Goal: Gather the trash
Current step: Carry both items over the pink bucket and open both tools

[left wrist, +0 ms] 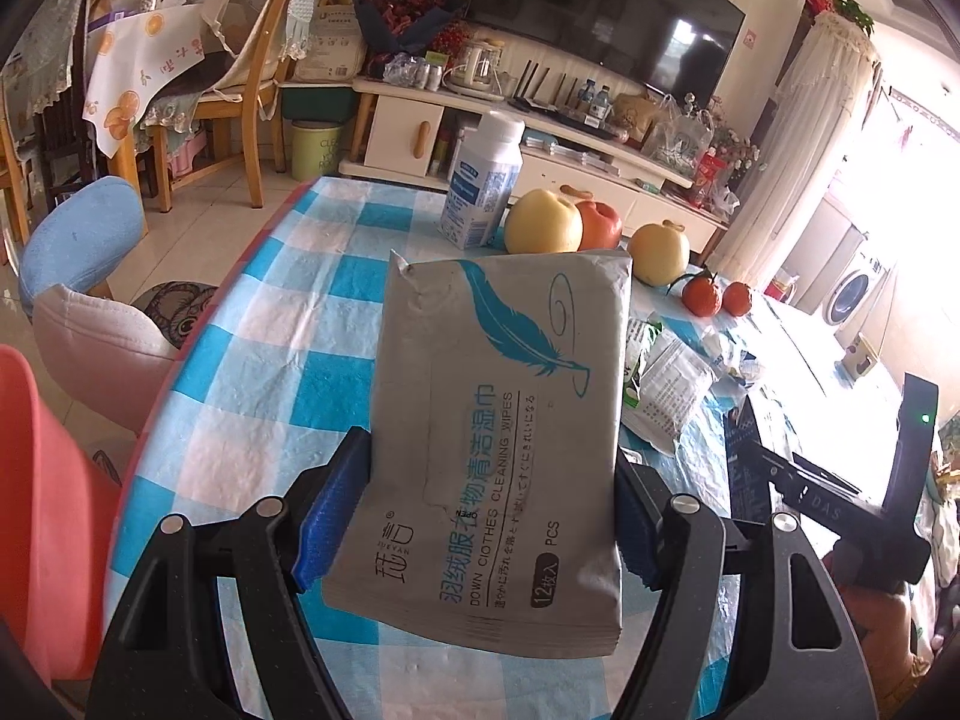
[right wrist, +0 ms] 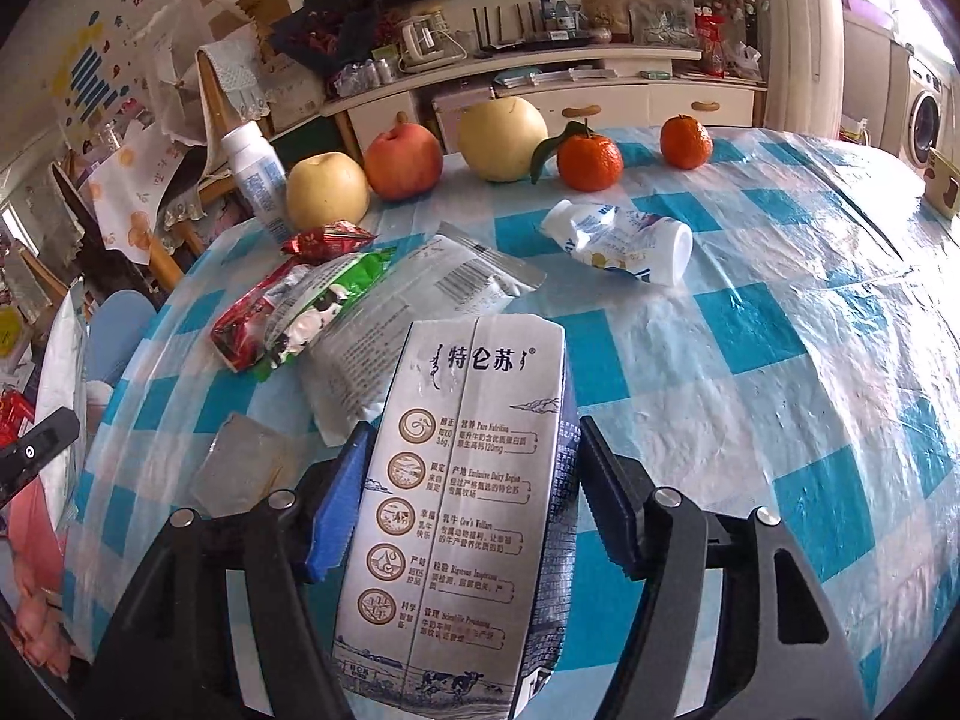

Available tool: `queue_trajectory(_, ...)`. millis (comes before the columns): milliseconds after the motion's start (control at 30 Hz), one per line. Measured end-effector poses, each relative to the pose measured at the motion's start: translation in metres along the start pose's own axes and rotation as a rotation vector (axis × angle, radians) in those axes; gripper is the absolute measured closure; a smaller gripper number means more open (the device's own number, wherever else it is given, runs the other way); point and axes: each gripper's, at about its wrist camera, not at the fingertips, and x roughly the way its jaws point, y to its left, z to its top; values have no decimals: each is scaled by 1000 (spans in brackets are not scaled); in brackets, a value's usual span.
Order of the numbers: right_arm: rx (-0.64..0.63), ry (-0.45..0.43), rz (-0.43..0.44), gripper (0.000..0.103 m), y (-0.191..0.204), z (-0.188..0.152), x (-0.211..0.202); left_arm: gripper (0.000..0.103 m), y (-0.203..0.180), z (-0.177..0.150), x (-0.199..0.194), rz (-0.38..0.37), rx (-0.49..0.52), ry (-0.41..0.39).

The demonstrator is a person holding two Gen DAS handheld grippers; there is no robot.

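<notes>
The left gripper (left wrist: 480,504) has its blue-padded jaws closed against both long edges of a flat grey wet-wipes packet with a teal feather print (left wrist: 498,420), held above the blue-and-white checked tablecloth (left wrist: 288,324). The right gripper (right wrist: 468,498) holds a flattened white milk carton (right wrist: 468,516) between its jaws; the far pad seems to touch. Beyond the carton lie a silver foil pouch (right wrist: 414,324), a red-and-green wrapper (right wrist: 288,312) and a crushed white bottle (right wrist: 624,240).
</notes>
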Motion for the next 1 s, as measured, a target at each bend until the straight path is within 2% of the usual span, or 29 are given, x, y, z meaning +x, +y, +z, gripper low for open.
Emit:
queue_trajectory(233, -27, -21, 122, 36, 46, 2, -23, 29, 23, 8, -25, 24, -55, -52)
queue_trajectory(467, -105, 4, 353, 36, 142, 8, -36, 30, 67, 18, -63, 133, -125, -137)
queue_trajectory(700, -249, 62, 563, 36, 267, 3, -37, 30, 156, 20, -110, 323, -305, -200)
queue_trajectory(933, -320, 129, 675, 36, 365, -8, -17, 29, 247, -3, -136, 489, -513, -171)
queue_trajectory(1000, -334, 147, 690, 36, 386, -12, -9, 29, 265, -10, -139, 506, -556, -153)
